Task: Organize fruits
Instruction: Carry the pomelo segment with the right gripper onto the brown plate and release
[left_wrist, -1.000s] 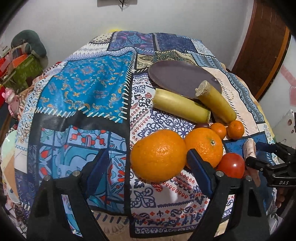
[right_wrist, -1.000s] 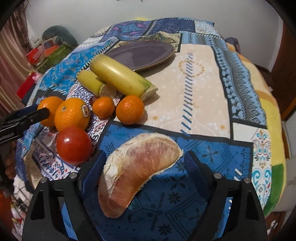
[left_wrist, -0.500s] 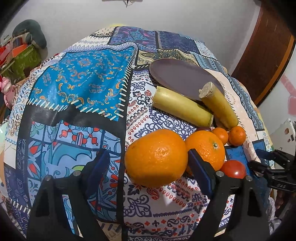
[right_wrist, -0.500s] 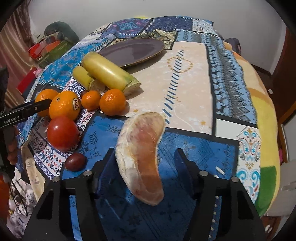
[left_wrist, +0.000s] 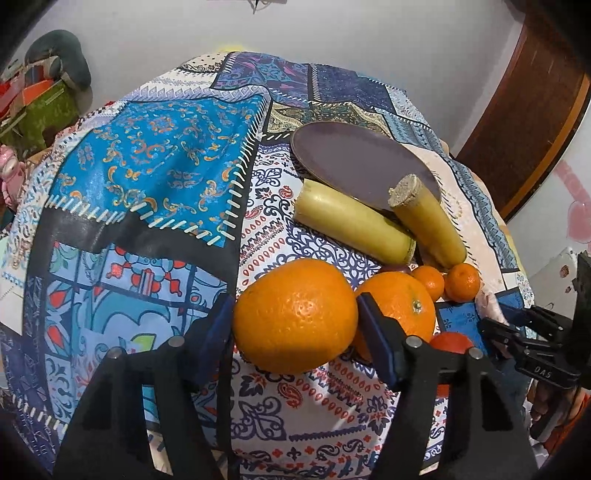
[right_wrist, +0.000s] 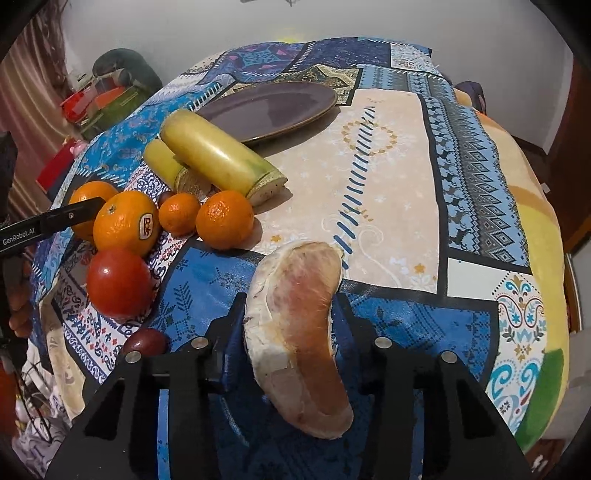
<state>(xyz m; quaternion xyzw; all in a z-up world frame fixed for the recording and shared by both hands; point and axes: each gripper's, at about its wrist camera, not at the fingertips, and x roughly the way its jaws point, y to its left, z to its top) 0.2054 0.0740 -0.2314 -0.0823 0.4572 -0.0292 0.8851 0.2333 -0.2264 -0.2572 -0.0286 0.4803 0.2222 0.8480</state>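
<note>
In the left wrist view, the left tongs (left_wrist: 295, 321) sit low in the centre of the frame, closed onto a large orange (left_wrist: 295, 314), with a blue pad pressing each side of it. Whether the fruit is lifted off the patterned cloth (left_wrist: 155, 177) or resting on it is hard to judge from this angle. Just right of it lies a second orange (left_wrist: 402, 302), with two small mandarins (left_wrist: 461, 282) beyond it and a red tomato (left_wrist: 450, 341) partly hidden behind the right finger. Two yellow-green cane pieces (left_wrist: 351, 221) lie across the middle right, one leaning against the rim of a purple plate (left_wrist: 354, 155) in the upper middle.

In the right wrist view, the right tongs (right_wrist: 291, 347) at lower centre are clamped on a peeled pomelo segment (right_wrist: 299, 332), which stands nearly upright between the pads, above the blue patch of cloth. The plate (right_wrist: 269, 107) sits in the upper middle of that frame, bare. A small dark fruit (right_wrist: 146, 341) lies at lower left, near the tomato.
</note>
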